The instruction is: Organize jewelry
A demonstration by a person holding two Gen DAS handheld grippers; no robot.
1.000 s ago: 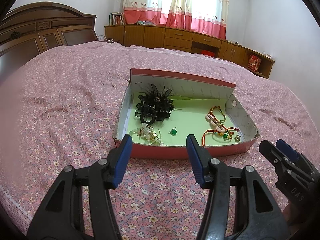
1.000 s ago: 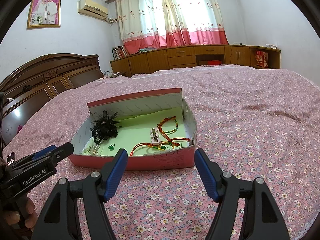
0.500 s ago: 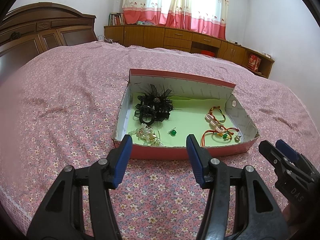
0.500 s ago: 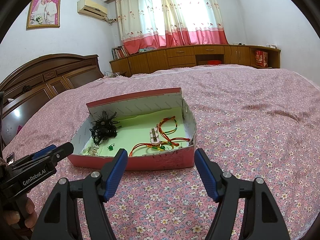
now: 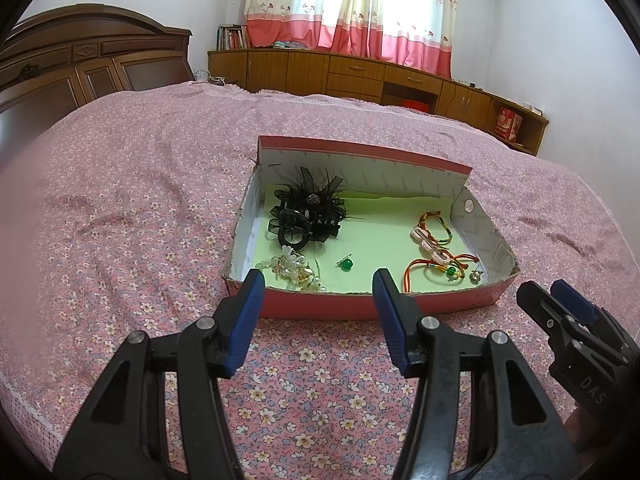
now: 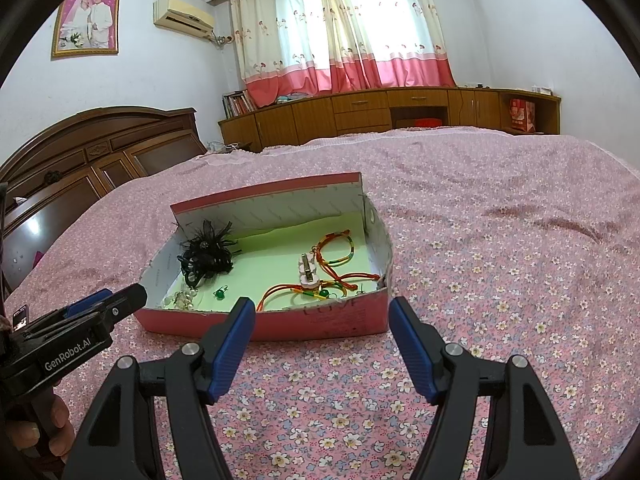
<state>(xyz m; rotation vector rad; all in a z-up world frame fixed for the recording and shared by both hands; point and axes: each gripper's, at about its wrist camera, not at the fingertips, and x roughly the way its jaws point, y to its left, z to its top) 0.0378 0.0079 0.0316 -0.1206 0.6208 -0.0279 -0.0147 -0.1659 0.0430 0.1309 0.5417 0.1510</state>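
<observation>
A red cardboard box [image 5: 360, 304] [image 6: 320, 322] with a green floor lies on the bed. Inside it are a black feathered hair clip [image 5: 306, 212] [image 6: 206, 256], a pearl piece [image 5: 294, 272] [image 6: 182, 299], a green bead earring [image 5: 346, 263] [image 6: 220, 292], and red and multicoloured cord bracelets [image 5: 436, 240] [image 6: 334, 252]. My left gripper [image 5: 318, 294] hovers open just before the box's near wall, holding nothing. My right gripper [image 6: 322, 322] stands open at the same wall, also bare. Each gripper shows at the edge of the other's view.
The pink floral bedspread [image 5: 120, 208] [image 6: 500, 248] spreads all around the box. A dark wooden headboard [image 5: 80, 60] stands at the left. Low wooden cabinets [image 6: 380, 112] run under the curtained window at the back.
</observation>
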